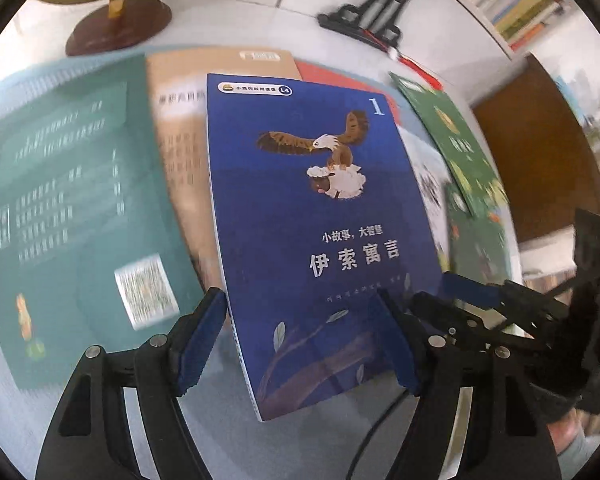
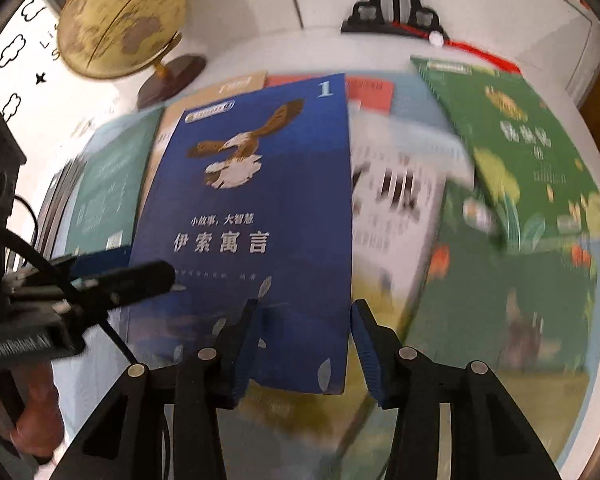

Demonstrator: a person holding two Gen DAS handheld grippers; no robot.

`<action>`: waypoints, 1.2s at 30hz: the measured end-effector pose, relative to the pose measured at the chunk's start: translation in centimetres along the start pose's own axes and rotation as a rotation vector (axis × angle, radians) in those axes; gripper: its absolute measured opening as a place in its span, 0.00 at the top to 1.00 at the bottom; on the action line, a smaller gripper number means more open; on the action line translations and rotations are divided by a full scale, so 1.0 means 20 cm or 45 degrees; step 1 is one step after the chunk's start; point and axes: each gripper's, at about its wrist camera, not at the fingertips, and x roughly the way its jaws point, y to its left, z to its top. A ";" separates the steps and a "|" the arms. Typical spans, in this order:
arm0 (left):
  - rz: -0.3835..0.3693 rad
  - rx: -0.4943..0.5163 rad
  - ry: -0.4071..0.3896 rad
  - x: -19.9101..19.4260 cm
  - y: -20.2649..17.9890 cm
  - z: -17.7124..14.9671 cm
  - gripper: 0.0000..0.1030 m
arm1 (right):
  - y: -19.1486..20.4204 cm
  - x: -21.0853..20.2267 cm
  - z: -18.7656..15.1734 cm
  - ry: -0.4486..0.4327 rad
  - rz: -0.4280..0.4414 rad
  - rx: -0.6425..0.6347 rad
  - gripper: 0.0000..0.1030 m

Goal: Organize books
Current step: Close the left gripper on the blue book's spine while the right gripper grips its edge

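**Ana:** Fingers first, from the left. What is the left gripper (image 1: pixel 298 298) doing?

**Ben:** It is standing partly open, straddling the spine edge of the blue book (image 1: pixel 320 220) near its lower left corner. 1 pad is touching that edge and the other is lying over the cover. The book is showing sharp and the rest of the scene is smearing, so I am judging it gripped.

**Ana:** And the right gripper (image 2: pixel 304 308)?

**Ben:** It is narrower, and it is straddling the opposite long edge in the same way, so 2 hands are sharing 1 book and neither is nearer.

**Ana:** Which way is the book lying?

**Ben:** Its long axis is running straight away from both sets of fingers, toward the far edge of the table (image 1: pixel 220 20). It is hanging raised over the spread below, title end nearest us.

**Ana:** What is lying underneath, left to right?

**Ben:** The teal book (image 1: pixel 80 200), the tan book (image 1: pixel 180 140), then the green book (image 2: pixel 520 140) toward the right edge.

**Ana:** Are any containers showing?

**Ben:** No tray or box is showing. Only a shelf (image 1: pixel 532 12) past the far right corner is holding stacked books.
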 end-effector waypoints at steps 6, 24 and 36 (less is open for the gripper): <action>0.060 -0.004 0.058 -0.01 0.03 -0.21 0.55 | 0.01 -0.04 -0.16 0.036 -0.012 0.039 0.56; -0.199 -0.031 -0.130 -0.14 -0.08 -0.17 0.71 | -0.03 -0.06 -0.21 -0.001 0.042 0.097 0.55; -0.348 -0.166 -0.046 -0.03 -0.02 -0.12 0.87 | -0.09 -0.16 -0.18 -0.007 0.139 0.160 0.54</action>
